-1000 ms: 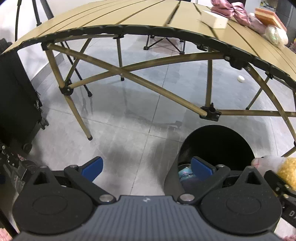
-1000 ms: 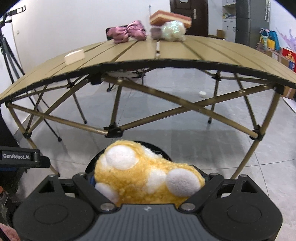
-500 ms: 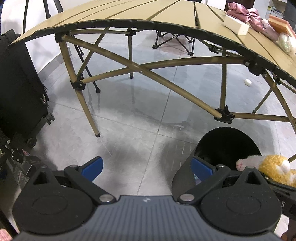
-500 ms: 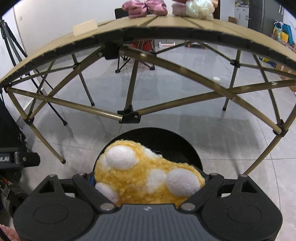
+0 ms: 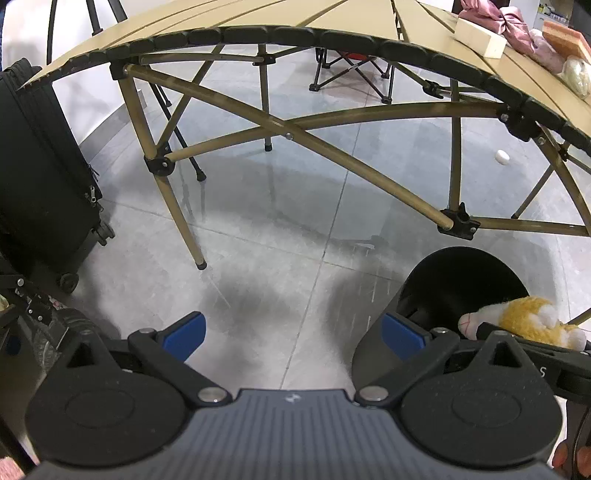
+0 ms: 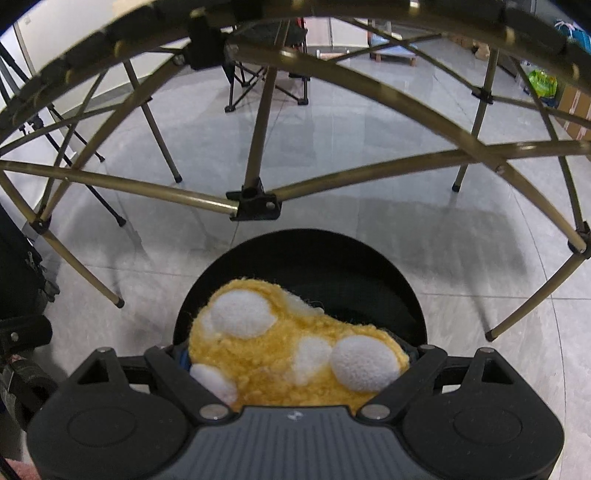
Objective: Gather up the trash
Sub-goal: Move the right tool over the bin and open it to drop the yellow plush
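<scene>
My right gripper (image 6: 295, 363) is shut on a fluffy yellow plush toy with white spots (image 6: 291, 347) and holds it just over the open mouth of a black round bin (image 6: 369, 266) on the floor. In the left wrist view the same toy (image 5: 524, 323) shows at the bin's (image 5: 454, 273) right rim. My left gripper (image 5: 291, 332) is open and empty, low above the grey floor, just left of the bin. The bin's inside is dark and mostly hidden.
A folding table with tan slats (image 5: 332, 22) and crossed metal legs (image 5: 332, 151) arches above and behind the bin. On it lie a pale block (image 5: 480, 35), a pink bow (image 5: 495, 14) and other items. A black suitcase (image 5: 40, 177) stands left. A small white object (image 5: 502, 157) lies on the floor.
Both grippers have dropped lower, under the table's edge. The right gripper has carried the plush toy down closer over the bin's mouth. The left gripper stays open.
</scene>
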`<state>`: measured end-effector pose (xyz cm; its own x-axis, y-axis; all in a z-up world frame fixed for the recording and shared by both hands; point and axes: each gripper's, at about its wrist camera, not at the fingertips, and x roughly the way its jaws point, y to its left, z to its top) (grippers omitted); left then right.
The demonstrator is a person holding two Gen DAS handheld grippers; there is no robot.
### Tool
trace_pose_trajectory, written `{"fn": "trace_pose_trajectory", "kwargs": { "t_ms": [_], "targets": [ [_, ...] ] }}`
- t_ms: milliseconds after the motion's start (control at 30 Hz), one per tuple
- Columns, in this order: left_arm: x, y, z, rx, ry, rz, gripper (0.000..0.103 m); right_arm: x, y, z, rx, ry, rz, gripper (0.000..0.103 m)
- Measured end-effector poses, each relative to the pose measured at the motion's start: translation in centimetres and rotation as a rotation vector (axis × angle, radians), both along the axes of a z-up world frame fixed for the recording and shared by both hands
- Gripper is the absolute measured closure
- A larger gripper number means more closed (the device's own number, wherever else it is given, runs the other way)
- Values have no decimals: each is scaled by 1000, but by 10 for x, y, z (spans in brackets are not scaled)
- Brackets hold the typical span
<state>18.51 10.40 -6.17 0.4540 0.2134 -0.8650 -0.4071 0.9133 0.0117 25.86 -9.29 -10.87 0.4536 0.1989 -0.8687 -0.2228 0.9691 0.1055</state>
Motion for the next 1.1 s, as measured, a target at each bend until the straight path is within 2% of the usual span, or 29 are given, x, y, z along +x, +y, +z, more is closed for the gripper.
{"fn": "trace_pose_trajectory", "kwargs": {
  "t_ms": [167, 333, 800, 1100],
  "targets": [
    [1, 1, 0, 3, 2, 4, 0, 2, 1, -3, -1, 8, 2, 11],
    [1, 2, 0, 3, 3, 4, 0, 5, 0, -5, 18, 28, -6, 0],
    [0, 3, -1, 4, 5, 1, 0, 6, -3, -8, 12, 42, -24, 0],
    [1, 3, 0, 4, 5, 0, 0, 7, -1, -16, -14, 94, -14, 0]
  ]
}}
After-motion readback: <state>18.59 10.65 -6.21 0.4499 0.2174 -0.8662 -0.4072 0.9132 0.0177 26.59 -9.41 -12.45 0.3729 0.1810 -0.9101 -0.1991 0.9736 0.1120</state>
